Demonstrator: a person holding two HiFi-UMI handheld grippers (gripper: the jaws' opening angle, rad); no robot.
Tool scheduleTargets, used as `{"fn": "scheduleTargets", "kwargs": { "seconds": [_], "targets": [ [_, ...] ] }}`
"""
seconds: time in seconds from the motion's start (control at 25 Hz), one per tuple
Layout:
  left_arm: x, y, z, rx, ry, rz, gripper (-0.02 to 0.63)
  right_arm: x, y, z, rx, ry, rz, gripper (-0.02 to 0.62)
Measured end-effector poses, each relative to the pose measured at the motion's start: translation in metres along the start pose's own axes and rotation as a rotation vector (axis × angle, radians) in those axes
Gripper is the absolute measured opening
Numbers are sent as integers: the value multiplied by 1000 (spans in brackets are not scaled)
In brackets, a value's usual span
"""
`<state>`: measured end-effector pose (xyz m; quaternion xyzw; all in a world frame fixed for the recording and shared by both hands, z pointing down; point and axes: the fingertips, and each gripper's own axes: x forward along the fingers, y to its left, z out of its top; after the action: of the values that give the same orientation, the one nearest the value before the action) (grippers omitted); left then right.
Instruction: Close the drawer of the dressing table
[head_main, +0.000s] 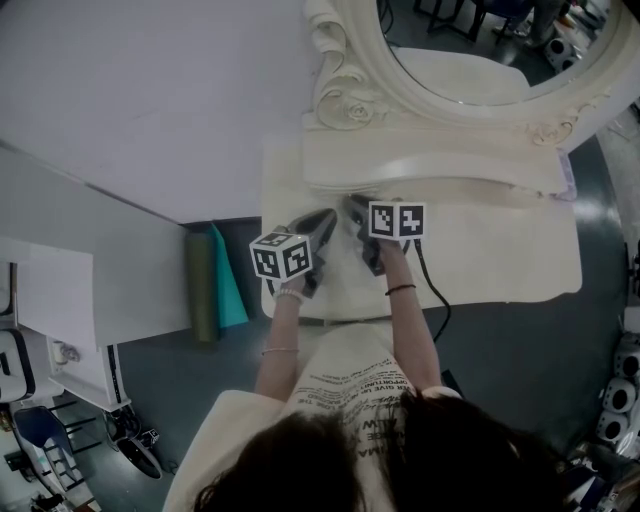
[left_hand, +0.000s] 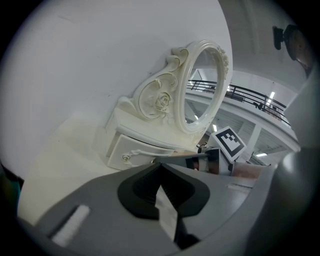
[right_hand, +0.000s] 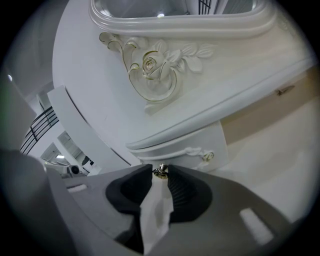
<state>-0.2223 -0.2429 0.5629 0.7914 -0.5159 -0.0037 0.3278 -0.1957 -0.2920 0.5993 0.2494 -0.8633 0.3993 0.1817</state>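
Note:
The cream dressing table (head_main: 500, 255) carries an oval mirror (head_main: 345, 60) on a small carved drawer unit (head_main: 430, 165). The person holds both grippers side by side against the unit's front. My right gripper (right_hand: 160, 171) is shut on a small brass knob of the drawer handle (right_hand: 200, 152), which crosses the white drawer front (right_hand: 212, 142). My left gripper (left_hand: 159, 164) is shut with nothing in it, its tip just short of the drawer front (left_hand: 131, 150). In the head view the left gripper (head_main: 328, 220) and right gripper (head_main: 356, 208) nearly touch. How far out the drawer stands is unclear.
A white wall (head_main: 150, 90) rises behind and left of the table. Green rolled mats (head_main: 215, 280) lie on the dark floor beside the table's left edge. A white cabinet (head_main: 60, 310) stands further left. A black cable (head_main: 435, 295) trails from the right gripper over the table's front edge.

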Motion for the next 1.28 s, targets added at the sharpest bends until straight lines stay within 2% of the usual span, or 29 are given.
{"fn": "scheduleTargets", "kwargs": {
  "seconds": [1.28],
  "targets": [
    [6,13,5,-9,-2,30,5,10,-6,15,0,-13,11,104]
  ]
}}
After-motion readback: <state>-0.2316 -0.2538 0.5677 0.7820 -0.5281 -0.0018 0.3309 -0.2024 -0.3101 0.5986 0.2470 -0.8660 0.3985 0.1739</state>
